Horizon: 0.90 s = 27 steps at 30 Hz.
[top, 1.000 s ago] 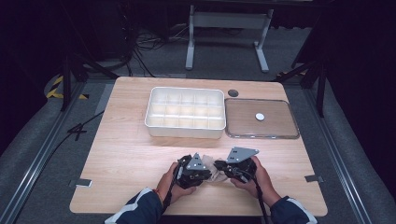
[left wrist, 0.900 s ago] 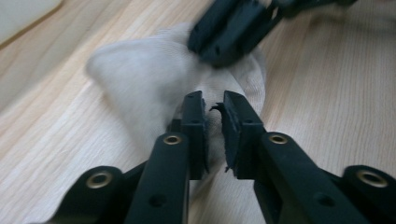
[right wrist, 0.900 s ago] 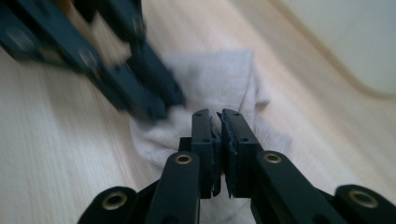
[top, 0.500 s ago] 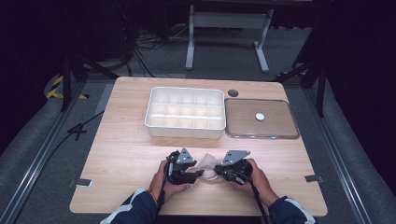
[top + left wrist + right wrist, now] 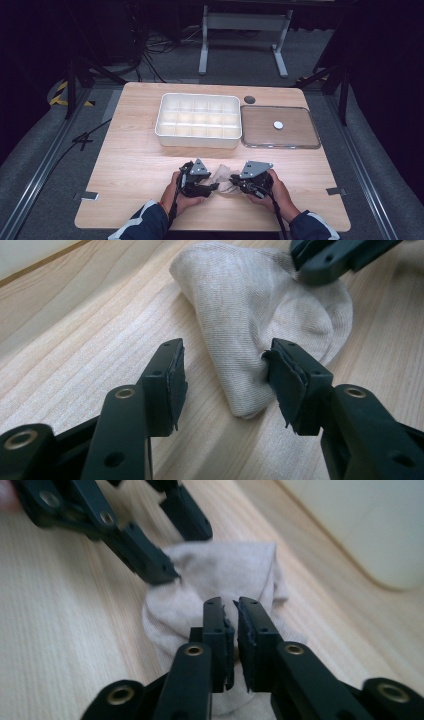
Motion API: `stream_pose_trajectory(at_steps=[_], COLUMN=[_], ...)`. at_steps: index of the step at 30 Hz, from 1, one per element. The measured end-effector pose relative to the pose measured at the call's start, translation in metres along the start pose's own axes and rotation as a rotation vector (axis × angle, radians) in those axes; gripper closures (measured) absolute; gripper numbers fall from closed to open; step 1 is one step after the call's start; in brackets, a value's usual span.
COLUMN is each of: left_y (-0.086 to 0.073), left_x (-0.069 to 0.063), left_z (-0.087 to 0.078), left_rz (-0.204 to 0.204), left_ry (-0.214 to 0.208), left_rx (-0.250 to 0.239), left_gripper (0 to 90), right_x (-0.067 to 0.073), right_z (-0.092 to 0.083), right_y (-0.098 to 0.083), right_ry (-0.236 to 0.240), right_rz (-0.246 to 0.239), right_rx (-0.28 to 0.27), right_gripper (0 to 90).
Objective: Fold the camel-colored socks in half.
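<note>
A beige sock (image 5: 223, 176) lies crumpled on the wooden table (image 5: 140, 165) near its front edge, between both hands. My left gripper (image 5: 212, 187) is open; its jaws have just been opening. In the left gripper view the sock (image 5: 250, 315) reaches partly into the gap of the left gripper (image 5: 225, 380), and one pad (image 5: 280, 375) touches its folded edge. My right gripper (image 5: 230, 617) is shut on a fold of the sock (image 5: 220, 575), fabric pinched between its pads. In the high view the right gripper (image 5: 235, 184) meets the sock from the right.
A white compartment tray (image 5: 198, 120) stands at mid-table. To its right lies a flat clear lid (image 5: 300, 140) with a small white disc (image 5: 278, 125) on it. A dark round hole (image 5: 249, 99) sits behind them. Bare wood stretches to the left.
My left gripper's jaws have opened and let the sock go. More of the sock shows between the two grippers. The right gripper keeps its grip and has stayed put.
</note>
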<state>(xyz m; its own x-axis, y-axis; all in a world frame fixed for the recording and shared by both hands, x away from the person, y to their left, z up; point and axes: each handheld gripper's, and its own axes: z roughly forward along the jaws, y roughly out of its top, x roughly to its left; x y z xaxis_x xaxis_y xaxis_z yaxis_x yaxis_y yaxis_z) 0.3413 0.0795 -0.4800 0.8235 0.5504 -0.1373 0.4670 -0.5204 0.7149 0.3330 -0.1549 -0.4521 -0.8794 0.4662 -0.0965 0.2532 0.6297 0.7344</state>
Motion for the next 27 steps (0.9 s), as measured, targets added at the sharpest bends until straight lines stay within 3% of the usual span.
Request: stream_pose_trajectory(at_steps=[3,8,10,17,22,27], left_y=[0.000,-0.001,-0.002,-0.002,-0.002,-0.002], left_x=[0.000,0.000,0.000,0.001,0.002,0.003], left_z=[0.000,0.000,-0.001,-0.002,-0.002,-0.001], left_rz=[-0.005,-0.005,-0.015,-0.028,-0.054,-0.074], left_ry=[-0.001,-0.001,0.002,0.007,-0.045,-0.070], left_rx=[-0.004,-0.004,-0.003,-0.009,-0.007,-0.008], left_gripper=[49.1,49.2,49.1,50.5,60.9,69.2], right_x=[0.001,0.004,0.001,-0.001,0.001,0.002], right_z=[0.000,0.016,0.018,0.020,0.022,0.022], right_y=[0.002,-0.001,-0.001,0.002,0.002,0.003], right_ry=[0.003,0.049,0.065,0.076,0.068,0.060], right_rz=[-0.004,-0.004,0.016,0.018,0.007,-0.002], right_rx=[-0.022,0.063,0.065,0.084,0.079,0.084], right_gripper=[85.8,84.2,84.1,84.3,84.9,84.8])
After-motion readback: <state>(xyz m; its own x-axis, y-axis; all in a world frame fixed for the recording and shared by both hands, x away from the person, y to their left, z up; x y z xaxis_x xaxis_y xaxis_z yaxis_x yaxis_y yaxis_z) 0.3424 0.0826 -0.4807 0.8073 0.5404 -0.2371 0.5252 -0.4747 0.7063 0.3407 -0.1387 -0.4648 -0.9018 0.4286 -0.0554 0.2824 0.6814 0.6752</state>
